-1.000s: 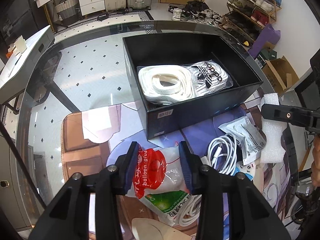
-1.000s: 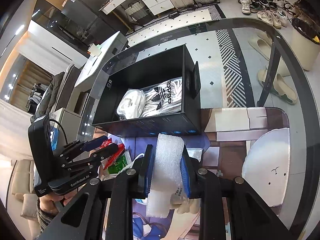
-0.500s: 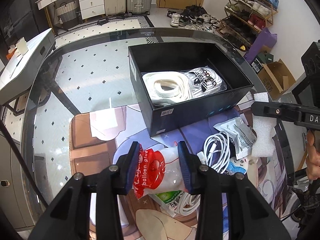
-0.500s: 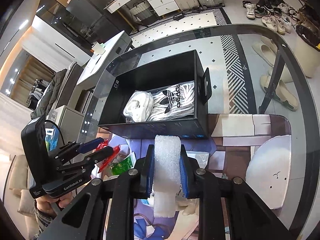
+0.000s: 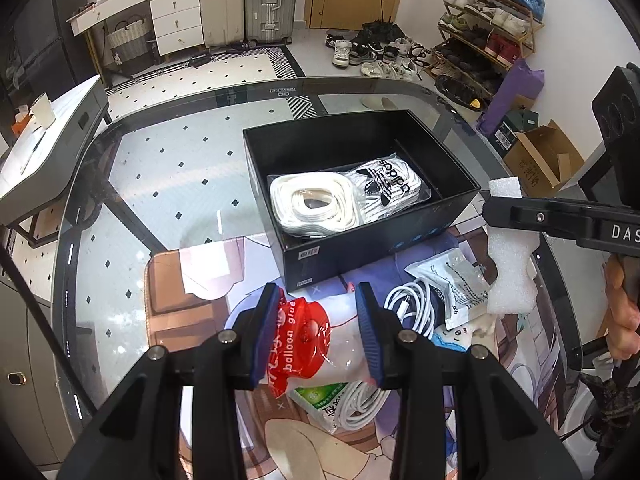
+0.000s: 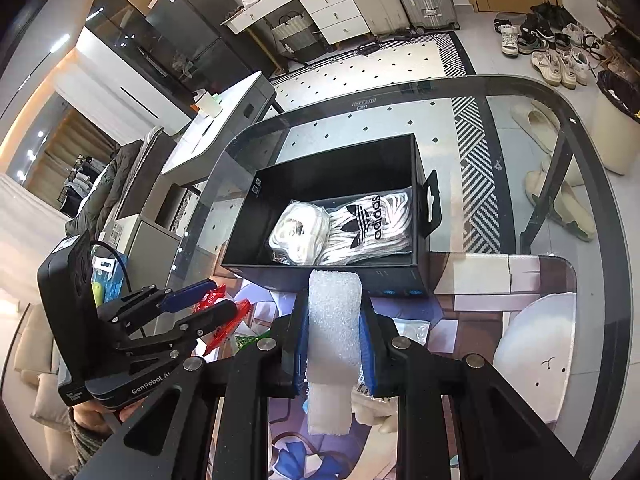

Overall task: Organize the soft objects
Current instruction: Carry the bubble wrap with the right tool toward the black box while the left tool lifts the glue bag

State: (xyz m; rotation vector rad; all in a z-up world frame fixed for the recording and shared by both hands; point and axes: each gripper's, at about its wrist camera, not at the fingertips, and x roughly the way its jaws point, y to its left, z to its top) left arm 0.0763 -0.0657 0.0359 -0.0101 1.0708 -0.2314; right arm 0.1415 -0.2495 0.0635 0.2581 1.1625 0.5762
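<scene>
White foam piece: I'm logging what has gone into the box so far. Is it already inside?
No: the white foam piece is clamped in the right gripper, short of the black box.

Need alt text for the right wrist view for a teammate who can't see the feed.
The right gripper is shut on a white foam piece, held just short of an open black box containing bagged white items. At lower left, the left gripper grips a red-and-clear packet above the illustrated mat on a glass table.
</scene>
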